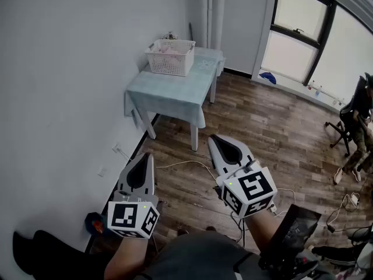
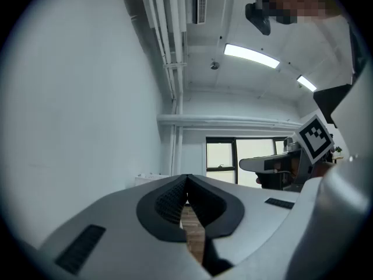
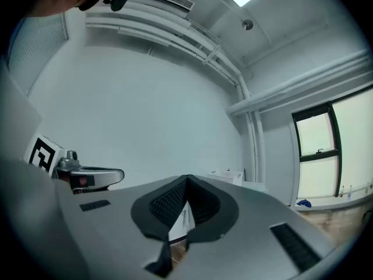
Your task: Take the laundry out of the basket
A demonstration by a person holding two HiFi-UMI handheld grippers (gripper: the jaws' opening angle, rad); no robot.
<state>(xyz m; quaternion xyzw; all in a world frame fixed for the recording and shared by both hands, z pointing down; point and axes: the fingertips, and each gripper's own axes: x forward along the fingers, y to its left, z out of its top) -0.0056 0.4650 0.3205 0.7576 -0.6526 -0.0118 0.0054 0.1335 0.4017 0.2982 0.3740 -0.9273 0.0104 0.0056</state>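
A white lattice laundry basket (image 1: 170,57) stands on the far end of a small table (image 1: 175,92) with a pale teal cloth, against the left wall. Pale pinkish laundry (image 1: 168,49) shows inside it. Both grippers are held low near my body, far from the table. My left gripper (image 1: 141,156) is shut with nothing in it, its tips meeting in the left gripper view (image 2: 186,177). My right gripper (image 1: 214,139) is shut and empty too, jaws touching in the right gripper view (image 3: 186,178). The basket (image 3: 227,176) shows small and distant there.
Wooden floor (image 1: 262,127) lies between me and the table. White cables (image 1: 186,165) trail across the floor by the wall. A seated person on an office chair (image 1: 349,127) is at the far right. Windows (image 1: 303,34) line the back wall, with a blue object (image 1: 268,77) below them.
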